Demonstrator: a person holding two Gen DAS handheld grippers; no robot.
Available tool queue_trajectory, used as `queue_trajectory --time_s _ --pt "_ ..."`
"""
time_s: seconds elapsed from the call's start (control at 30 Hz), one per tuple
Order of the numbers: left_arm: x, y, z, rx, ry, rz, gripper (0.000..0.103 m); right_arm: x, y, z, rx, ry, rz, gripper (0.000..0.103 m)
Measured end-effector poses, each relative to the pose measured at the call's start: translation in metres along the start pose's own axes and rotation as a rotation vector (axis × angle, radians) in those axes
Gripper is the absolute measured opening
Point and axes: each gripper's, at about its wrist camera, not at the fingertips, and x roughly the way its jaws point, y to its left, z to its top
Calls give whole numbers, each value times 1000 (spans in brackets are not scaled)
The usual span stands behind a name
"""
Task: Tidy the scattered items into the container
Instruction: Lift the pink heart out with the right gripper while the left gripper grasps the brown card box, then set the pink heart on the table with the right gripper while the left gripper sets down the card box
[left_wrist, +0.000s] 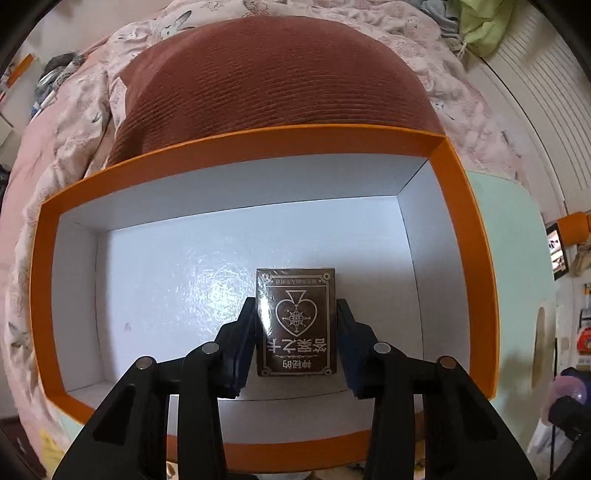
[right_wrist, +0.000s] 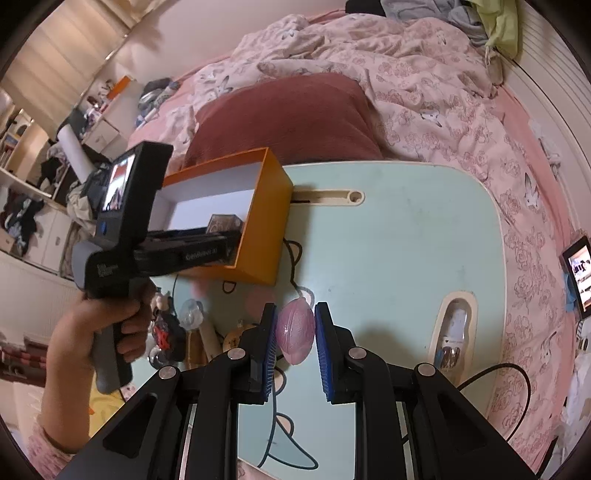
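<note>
An orange box with a white inside stands on the pale green table; it also shows in the right wrist view. My left gripper is inside the box, its jaws against both sides of a brown card deck with a spade emblem, low over the box floor. The deck's corner shows in the right wrist view. My right gripper is shut on a pink egg-shaped object above the table, to the right of the box.
A dark red pillow and a pink floral duvet lie behind the table. Small items lie past the table's left edge. A table slot holds small things. A black cable trails at right.
</note>
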Motion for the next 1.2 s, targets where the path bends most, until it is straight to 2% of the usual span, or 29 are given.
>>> queue_trajectory --time_s 0.13,0.27,0.4,0.57,0.7,0.87,1.0,1.1,1.2 --pt "-13 7 1 13 -63 -52 41 9 6 -9 -19 17 6 19" --pt "-59 13 -5 18 -187 -147 41 22 17 -18 -43 43 21 19" --pt "-111 22 -40 79 -259 -246 41 35 32 -28 -75 72 32 19" --pt "-126 43 -107 145 -235 -314 42 42 46 -40 -99 92 43 19" --pt "-116 68 -152 132 -198 -359 42 44 53 -53 -122 102 43 19" --pt "-100 75 -191 163 -158 -348 42 52 60 -71 -147 130 22 19" --pt "-81 57 -201 214 -120 -343 42 60 62 -77 -152 147 -10 19" --pt "-74 44 -203 265 -126 -303 42 62 60 -78 -143 147 -46 20" --pt "-73 38 -202 288 -141 -238 42 54 58 -80 -146 132 -39 22"
